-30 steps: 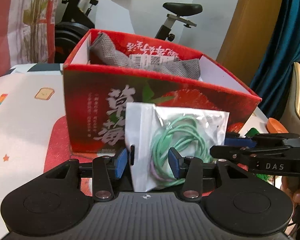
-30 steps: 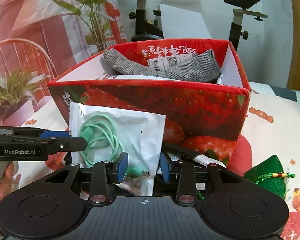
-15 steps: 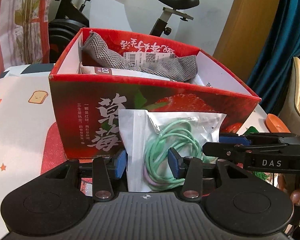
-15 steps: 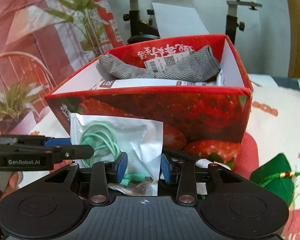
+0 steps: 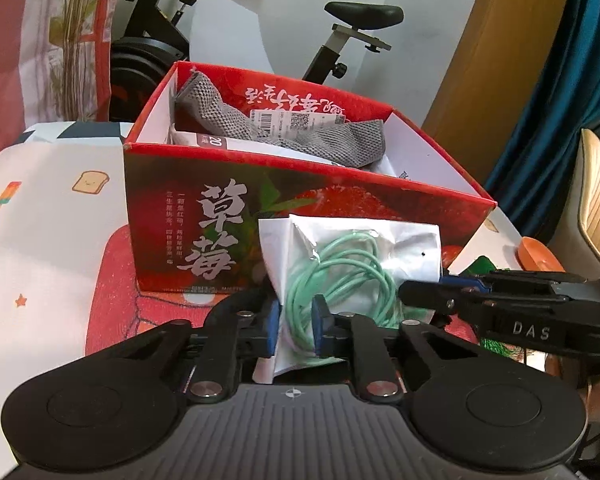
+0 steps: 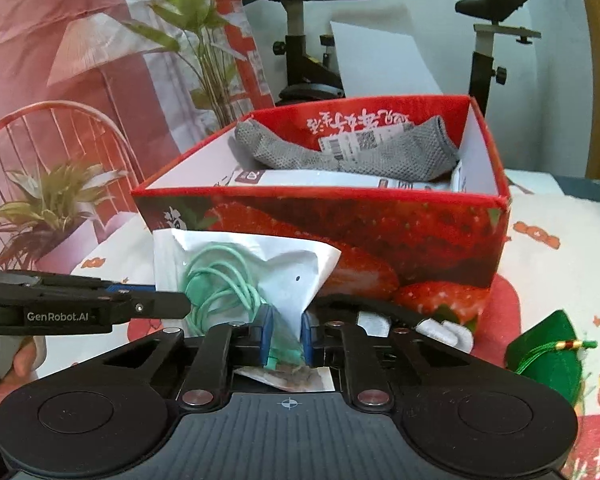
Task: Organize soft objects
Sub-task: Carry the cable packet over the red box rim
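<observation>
Box on tabletop; sock inside, atop packet. Cable bag before box, between both claws. Exercise bike behind. Pouch right of box.

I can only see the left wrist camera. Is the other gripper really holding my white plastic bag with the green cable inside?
Observer: Yes. In the right wrist view, the right gripper is shut on the bottom corner of the white plastic bag.
Operator: What's the green bit peeking past the red box?
Observer: It's a green triangular cloth pouch with a green cord and a gold-and-red bead. It lies to the right of the red strawberry cardboard box.
Operator: Anything else down there?
Observer: A white soft-looking bundle sits at the foot of the box's front wall, just beyond the right gripper.
</observation>
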`<state>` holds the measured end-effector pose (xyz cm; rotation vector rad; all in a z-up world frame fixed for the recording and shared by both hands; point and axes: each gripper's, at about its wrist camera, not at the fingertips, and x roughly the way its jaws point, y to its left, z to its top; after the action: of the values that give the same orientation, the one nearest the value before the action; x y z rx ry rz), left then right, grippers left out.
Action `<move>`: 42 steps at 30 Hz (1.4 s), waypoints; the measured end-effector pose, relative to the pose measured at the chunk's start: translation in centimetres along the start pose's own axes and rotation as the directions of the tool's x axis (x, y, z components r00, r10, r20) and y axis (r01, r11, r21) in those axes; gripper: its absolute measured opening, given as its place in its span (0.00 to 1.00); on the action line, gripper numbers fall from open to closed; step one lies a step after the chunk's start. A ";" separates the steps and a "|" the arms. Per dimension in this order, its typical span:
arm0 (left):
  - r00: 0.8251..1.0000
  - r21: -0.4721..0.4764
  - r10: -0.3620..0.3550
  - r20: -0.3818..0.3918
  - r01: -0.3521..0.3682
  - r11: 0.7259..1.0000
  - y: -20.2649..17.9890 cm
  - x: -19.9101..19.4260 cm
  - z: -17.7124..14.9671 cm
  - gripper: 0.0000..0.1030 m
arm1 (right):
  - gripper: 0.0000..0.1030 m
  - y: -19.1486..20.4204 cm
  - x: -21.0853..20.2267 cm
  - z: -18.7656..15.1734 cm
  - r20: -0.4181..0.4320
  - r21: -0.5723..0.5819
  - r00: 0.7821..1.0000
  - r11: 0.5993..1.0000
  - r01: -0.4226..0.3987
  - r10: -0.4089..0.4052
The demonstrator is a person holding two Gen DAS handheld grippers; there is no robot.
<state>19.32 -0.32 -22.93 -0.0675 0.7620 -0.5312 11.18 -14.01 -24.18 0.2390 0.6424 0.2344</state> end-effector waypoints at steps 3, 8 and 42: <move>1.000 0.008 0.002 0.005 -0.002 1.000 -0.2 -0.1 0.0 0.15 | 0.13 0.1 -0.4 0.2 0.013 -0.019 1.000 1.000 0.005 -0.004; 0.999 0.010 0.006 0.042 -0.007 1.000 -0.2 -1.0 0.1 0.08 | 0.13 0.5 -1.0 0.3 0.028 -0.042 1.000 0.999 0.015 -0.014; 0.997 -0.001 -0.050 0.052 0.050 0.999 0.1 4.9 10.9 0.05 | 0.13 -2.6 2.7 12.6 0.041 -0.112 0.993 0.987 0.115 -0.111</move>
<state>29.62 -3.97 -18.12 -0.1024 0.7111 -0.5743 21.36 -17.53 -16.64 0.0961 0.6042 0.1572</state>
